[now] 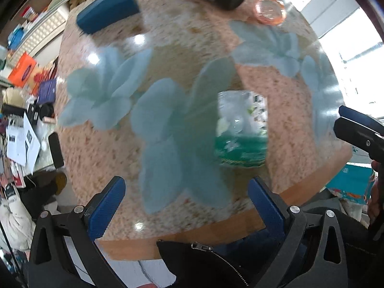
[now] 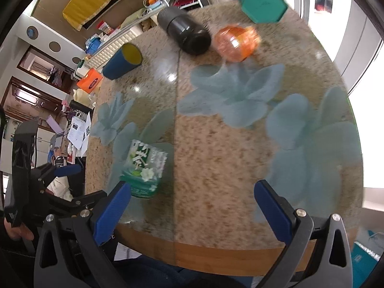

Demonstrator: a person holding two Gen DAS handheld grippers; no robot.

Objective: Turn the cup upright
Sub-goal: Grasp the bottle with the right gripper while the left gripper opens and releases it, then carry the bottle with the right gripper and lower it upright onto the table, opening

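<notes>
We find the cup (image 2: 122, 61), a dark blue tapered cylinder with a yellow interior, lying on its side at the far left of the table (image 2: 216, 156), its mouth facing the table's middle. The table is round, with a speckled pinkish-beige surface under glossy glass, pale blue flower patterns and a wooden rim. Right of the cup lies a matte black cylindrical bottle (image 2: 184, 33), also on its side; beyond that, a translucent orange faceted container (image 2: 236, 42) and a teal hexagonal box (image 2: 262, 6). Well nearer than the cup stands a crinkled green and white packet (image 2: 144, 168).

The left gripper (image 1: 187, 206) hovers over the near rim, its ribbed blue fingers spread wide and holding nothing. The right gripper (image 2: 192, 211) is poised likewise, fingers wide apart and holding nothing, well short of the cup.
</notes>
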